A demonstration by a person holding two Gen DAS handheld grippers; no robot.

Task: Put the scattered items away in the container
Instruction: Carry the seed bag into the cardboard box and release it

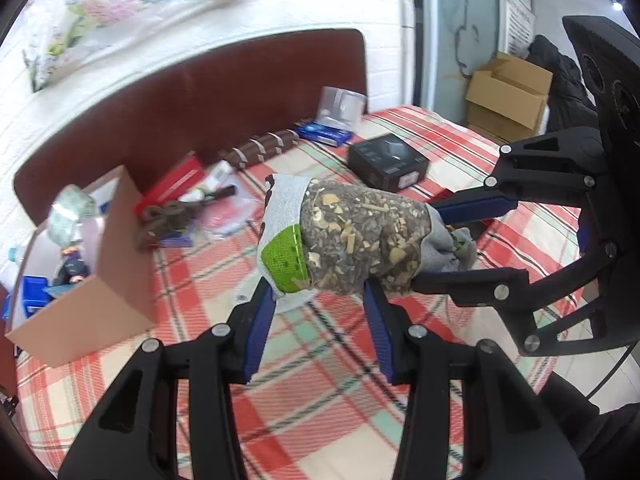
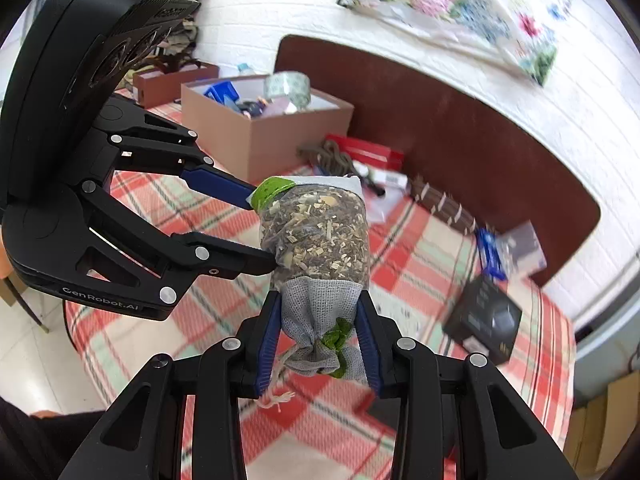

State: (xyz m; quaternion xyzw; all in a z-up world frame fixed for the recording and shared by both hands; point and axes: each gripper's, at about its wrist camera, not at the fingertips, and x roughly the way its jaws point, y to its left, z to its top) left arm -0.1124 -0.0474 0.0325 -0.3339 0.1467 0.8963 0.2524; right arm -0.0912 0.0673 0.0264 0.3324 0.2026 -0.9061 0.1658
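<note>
A pouch of dried herbs, clear in the middle with grey cloth ends, hangs above the checked cloth, held at both ends. My left gripper is shut on the end with the green label. My right gripper is shut on the tied grey end with the string. The cardboard box stands open to the left in the left wrist view, behind the pouch in the right wrist view. It holds a tape roll and several small items.
Beside the box lie a red box, a brown cord and papers. Further along are a brown striped roll, a blue packet and a black box. A dark brown board backs the table.
</note>
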